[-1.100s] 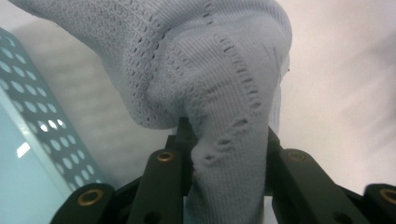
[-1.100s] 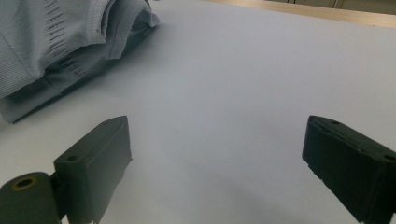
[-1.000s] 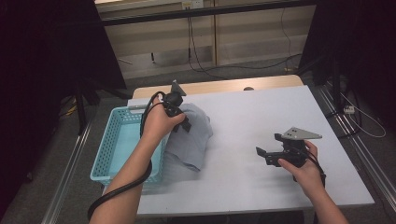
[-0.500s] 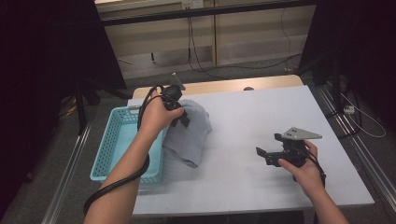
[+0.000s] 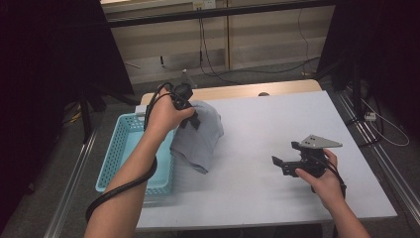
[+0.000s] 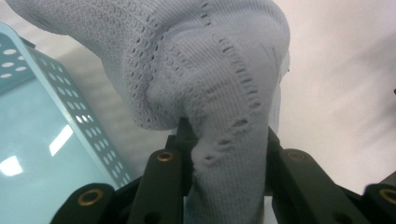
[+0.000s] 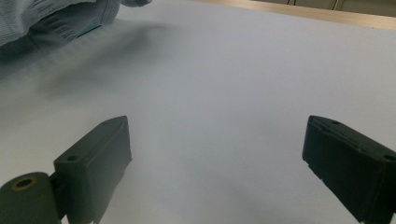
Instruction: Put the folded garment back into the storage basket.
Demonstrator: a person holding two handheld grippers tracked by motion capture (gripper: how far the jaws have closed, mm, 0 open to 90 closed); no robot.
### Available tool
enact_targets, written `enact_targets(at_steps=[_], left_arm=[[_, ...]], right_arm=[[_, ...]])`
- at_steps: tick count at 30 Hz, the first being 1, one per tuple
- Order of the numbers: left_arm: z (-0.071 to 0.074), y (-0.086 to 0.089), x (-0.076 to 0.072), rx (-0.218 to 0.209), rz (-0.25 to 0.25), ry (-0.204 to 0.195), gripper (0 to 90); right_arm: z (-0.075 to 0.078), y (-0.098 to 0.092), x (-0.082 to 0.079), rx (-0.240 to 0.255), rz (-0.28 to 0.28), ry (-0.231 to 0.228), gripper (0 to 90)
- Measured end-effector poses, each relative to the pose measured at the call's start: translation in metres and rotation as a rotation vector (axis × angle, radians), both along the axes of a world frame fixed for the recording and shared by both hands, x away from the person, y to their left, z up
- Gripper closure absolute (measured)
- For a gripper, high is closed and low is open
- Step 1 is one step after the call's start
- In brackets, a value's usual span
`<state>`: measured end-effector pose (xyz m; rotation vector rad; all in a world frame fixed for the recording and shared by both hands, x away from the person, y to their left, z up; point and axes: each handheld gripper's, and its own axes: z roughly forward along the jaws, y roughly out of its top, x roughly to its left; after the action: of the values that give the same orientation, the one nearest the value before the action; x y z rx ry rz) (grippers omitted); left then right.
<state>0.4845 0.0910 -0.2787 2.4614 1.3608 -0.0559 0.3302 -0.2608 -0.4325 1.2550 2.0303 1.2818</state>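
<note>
- The grey knitted garment (image 5: 198,136) hangs left of centre in the high view, bunched at the top and draping down so its lower edge rests on the bench (image 5: 277,124). It is pinched at one fold, I'd judge so that it can be carried over as one bundle.
- The left hand-held gripper (image 5: 189,118) is clamped on that fold; in its own view the cloth (image 6: 219,93) fills the gap between the jaws.
- The blue perforated basket (image 5: 130,153) sits just beside it at the bench's left edge, probably where it is headed.
- The right hand-held gripper (image 5: 287,166) waits lower right, jaws wide apart and holding nothing.
- The bench is pale and bare; beyond are dark curtains, wall panels and trailing cables.
</note>
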Motion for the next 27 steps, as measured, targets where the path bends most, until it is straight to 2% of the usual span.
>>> enact_targets(at_steps=[27], left_arm=[[0.026, 0.006, 0.005, 0.030, 0.002, -0.038, 71.8]], right_arm=[[0.000, 0.000, 0.000, 0.002, 0.005, -0.002, 7.1]])
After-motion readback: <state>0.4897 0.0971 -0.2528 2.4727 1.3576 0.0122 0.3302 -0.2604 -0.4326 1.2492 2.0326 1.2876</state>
